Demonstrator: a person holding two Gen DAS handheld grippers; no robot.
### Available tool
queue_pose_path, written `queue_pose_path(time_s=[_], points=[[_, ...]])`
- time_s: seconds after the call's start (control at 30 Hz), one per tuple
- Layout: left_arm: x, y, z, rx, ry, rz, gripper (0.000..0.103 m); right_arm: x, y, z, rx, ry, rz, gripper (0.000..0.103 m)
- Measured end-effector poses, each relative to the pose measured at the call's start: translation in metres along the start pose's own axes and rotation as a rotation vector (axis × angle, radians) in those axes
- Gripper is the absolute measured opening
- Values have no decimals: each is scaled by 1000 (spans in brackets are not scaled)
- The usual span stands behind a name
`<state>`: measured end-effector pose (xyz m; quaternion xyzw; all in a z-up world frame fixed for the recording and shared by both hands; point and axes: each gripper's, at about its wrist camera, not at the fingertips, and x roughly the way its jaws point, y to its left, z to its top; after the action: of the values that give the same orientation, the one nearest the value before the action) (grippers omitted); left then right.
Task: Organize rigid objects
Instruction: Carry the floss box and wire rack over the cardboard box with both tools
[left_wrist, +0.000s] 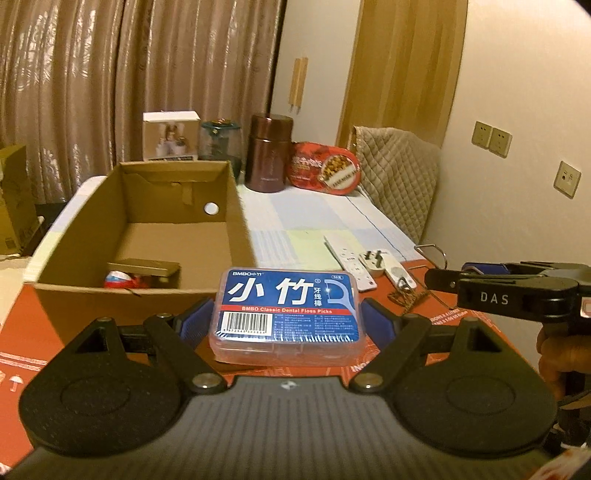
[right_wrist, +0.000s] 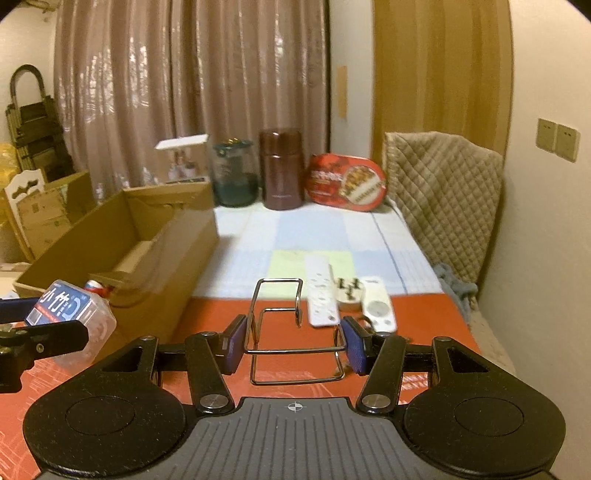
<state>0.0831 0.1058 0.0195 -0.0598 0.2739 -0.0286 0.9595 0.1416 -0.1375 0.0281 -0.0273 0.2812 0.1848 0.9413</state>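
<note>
While clamped, glossy rectangular floss box.

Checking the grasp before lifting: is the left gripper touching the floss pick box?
Touching. In the left wrist view both blue pads of the left gripper press against the sides of the floss pick box.

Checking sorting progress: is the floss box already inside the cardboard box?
No, the floss box is held between the left hand-held gripper fingers, outside the cardboard box.

Table in pastel checked cloth, red mat, open cardboard box, power strip
</note>
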Motion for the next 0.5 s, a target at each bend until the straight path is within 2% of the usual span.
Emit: queue_pose_path(time_s=[0.23, 0.5], points=[[-17, 19, 12, -4, -24, 27, 83, 6, 17, 15, -13, -14, 39, 51], [-18, 43, 24, 8, -26, 64, 83, 19, 31, 29, -22, -22, 72, 51]])
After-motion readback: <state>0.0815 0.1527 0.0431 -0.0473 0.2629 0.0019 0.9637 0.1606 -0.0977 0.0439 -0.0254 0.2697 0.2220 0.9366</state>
